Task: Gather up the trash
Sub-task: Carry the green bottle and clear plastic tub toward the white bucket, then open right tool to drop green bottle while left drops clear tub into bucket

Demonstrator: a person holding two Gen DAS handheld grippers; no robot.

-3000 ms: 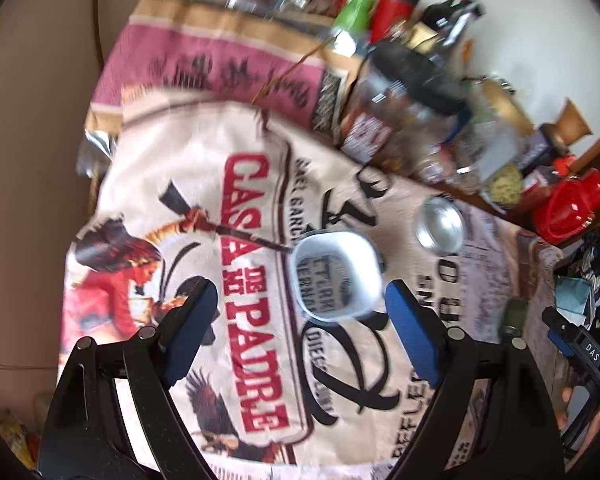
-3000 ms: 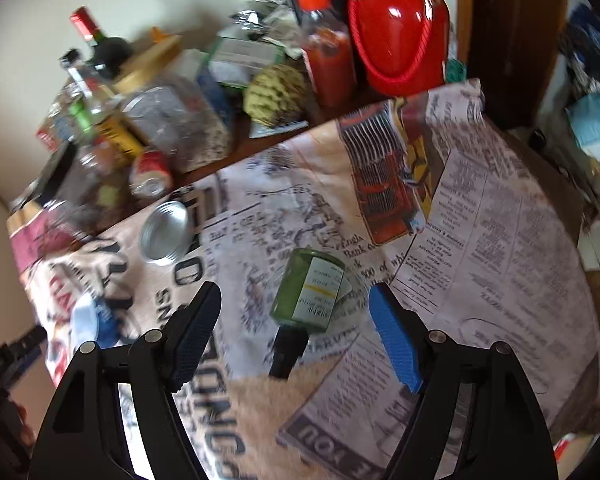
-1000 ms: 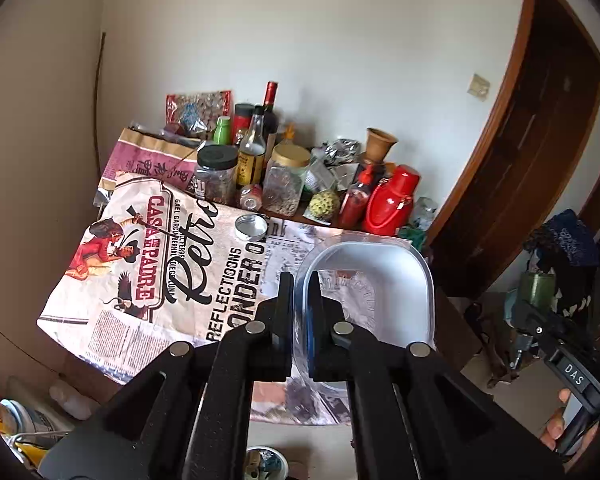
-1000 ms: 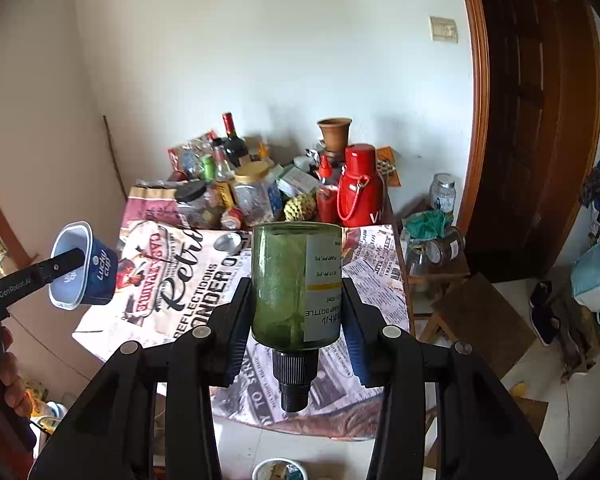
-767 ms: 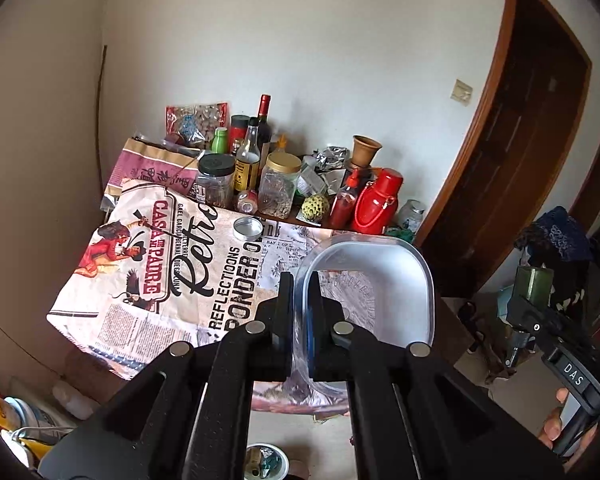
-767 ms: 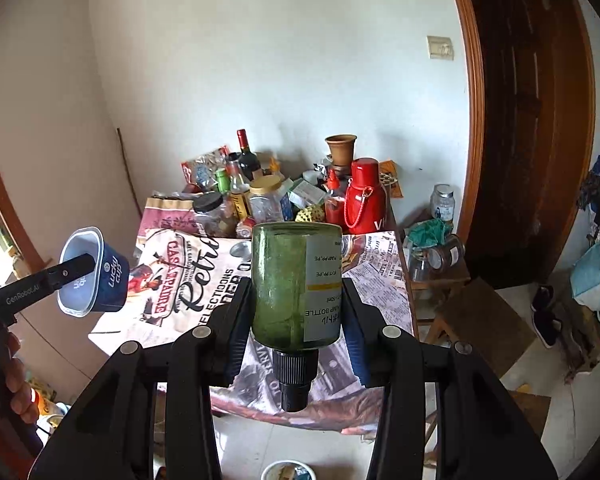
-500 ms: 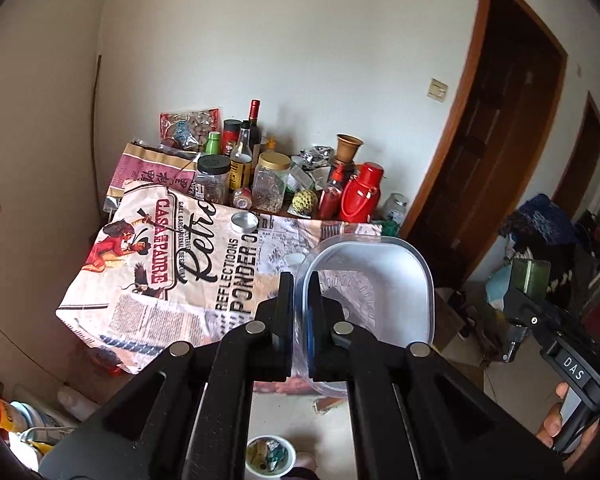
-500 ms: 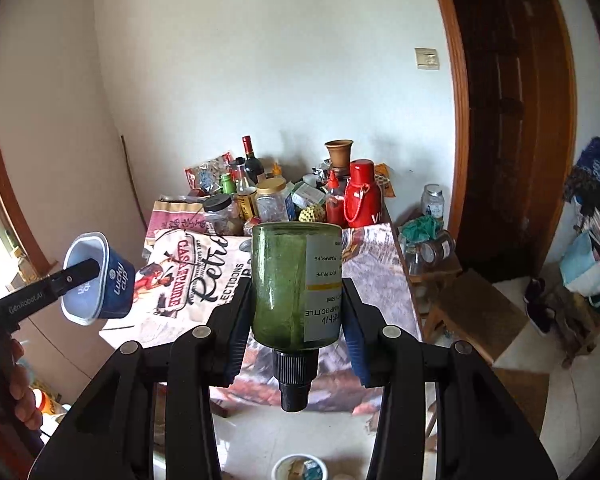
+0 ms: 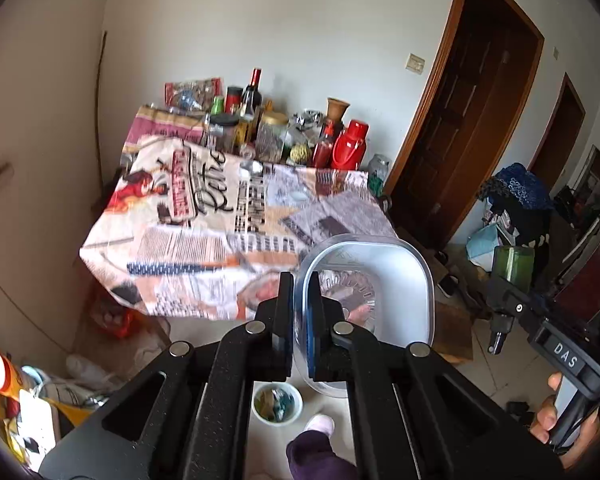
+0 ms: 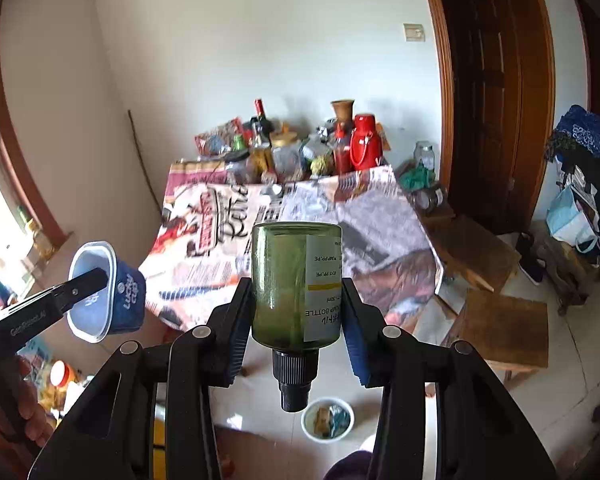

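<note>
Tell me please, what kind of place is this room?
Probably a lived-in home, perhaps a dining or storage room: a table under a printed cloth, crowded with bottles and jars, wooden doors, and a tiled floor.

A table (image 9: 148, 248) fills the middle of both views, covered by a printed newspaper-style cloth (image 9: 204, 216). Along its far edge by the wall stand bottles (image 9: 254, 92), jars (image 9: 274, 136) and a red flask (image 9: 350, 146). At the bottom centre, on the tiled floor (image 10: 572, 380), sits a small white bowl (image 10: 327, 419) of scraps.
</note>
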